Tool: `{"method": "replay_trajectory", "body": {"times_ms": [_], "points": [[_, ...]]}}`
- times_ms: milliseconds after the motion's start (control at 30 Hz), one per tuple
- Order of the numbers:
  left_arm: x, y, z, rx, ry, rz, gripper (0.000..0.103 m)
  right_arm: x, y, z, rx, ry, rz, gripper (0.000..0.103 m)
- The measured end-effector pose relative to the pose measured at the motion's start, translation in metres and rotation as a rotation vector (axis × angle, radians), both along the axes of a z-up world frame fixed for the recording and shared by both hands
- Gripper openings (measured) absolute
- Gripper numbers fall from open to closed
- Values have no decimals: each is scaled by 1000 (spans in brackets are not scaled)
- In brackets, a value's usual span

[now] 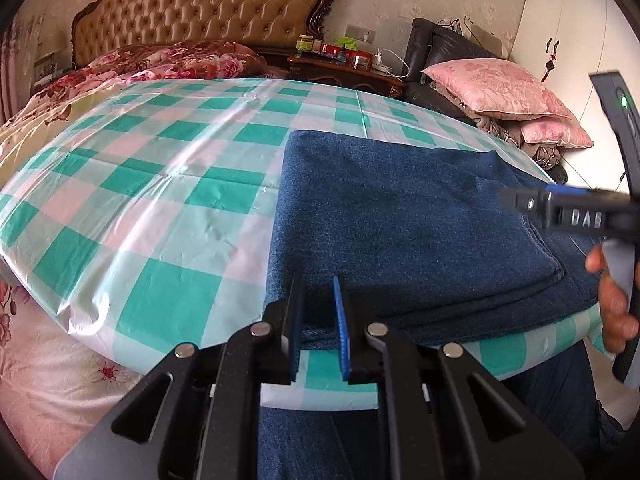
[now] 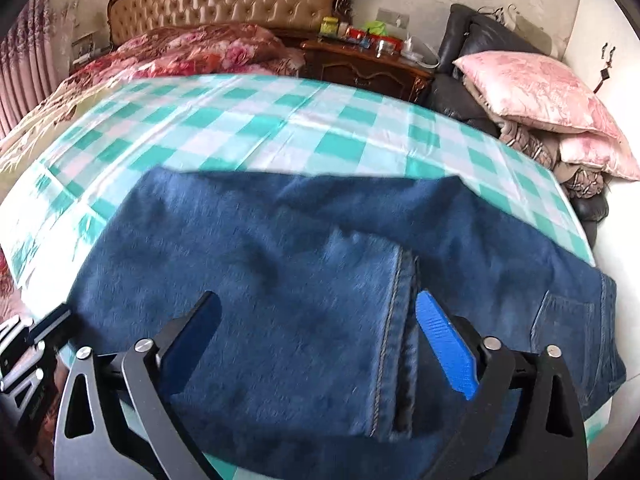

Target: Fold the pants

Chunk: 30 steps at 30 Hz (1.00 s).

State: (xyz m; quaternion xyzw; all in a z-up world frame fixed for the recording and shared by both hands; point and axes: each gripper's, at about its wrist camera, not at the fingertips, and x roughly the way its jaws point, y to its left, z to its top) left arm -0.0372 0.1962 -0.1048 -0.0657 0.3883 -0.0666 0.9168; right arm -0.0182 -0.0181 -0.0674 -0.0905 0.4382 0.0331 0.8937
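Dark blue jeans (image 1: 400, 216) lie folded on a table under a green-and-white checked cloth (image 1: 160, 184). In the left wrist view my left gripper (image 1: 319, 312) sits at the jeans' near left corner, at the table's front edge. Its blue pads are close together with the folded denim edge pinched between them. In the right wrist view my right gripper (image 2: 320, 320) hovers wide open above the jeans (image 2: 260, 264), touching nothing. A stitched leg hem (image 2: 400, 320) runs between its fingers, and a back pocket (image 2: 568, 328) shows at the right. A hand (image 1: 612, 296) holds the right gripper at the right edge of the left wrist view.
Behind the table stand a bed with a tufted headboard (image 1: 200, 8) and a floral quilt (image 1: 180, 60), and a wooden nightstand (image 1: 344, 72) carrying jars. Right of it is a black chair with pink pillows (image 1: 500, 88), then white cupboard doors (image 1: 568, 20).
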Motion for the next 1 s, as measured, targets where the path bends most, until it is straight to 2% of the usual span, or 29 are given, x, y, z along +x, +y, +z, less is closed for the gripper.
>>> {"method": "replay_trajectory", "body": {"times_ms": [33, 100, 133, 267, 400, 500, 700, 767, 800, 833, 933, 1000], "points": [[0, 0, 0, 2, -1, -1, 15, 0, 0, -6, -3, 21, -1, 86], [1, 0, 0, 1, 0, 0, 15, 2, -1, -21, -4, 74, -8, 72], [0, 0, 0, 2, 4, 1, 15, 4, -3, -27, -1, 95, -11, 70], [4, -5, 23, 10, -46, -32, 22, 1, -5, -37, 9, 100, -1, 69], [40, -10, 47, 32, -72, -83, 23, 1, -5, -38, 5, 102, 7, 69], [78, -23, 49, 64, -50, -155, 23, 2, -6, -38, 12, 109, 13, 69], [141, -69, 23, 133, 69, -317, 24, 2, -7, -38, 12, 107, 16, 69], [164, -67, 9, 174, 120, -251, 25, 2, -7, -38, 11, 108, 19, 69], [173, -62, 5, 151, 138, -228, 25, 3, -7, -38, 12, 108, 21, 69], [178, -57, 5, 111, 135, -209, 25, 3, -7, -38, 14, 107, 23, 69], [184, -40, 14, 144, 110, -80, 30, 3, -8, -38, 18, 109, 24, 70], [170, -23, 26, 62, 78, -47, 30, 4, -7, -36, 8, 121, 30, 69]]}}
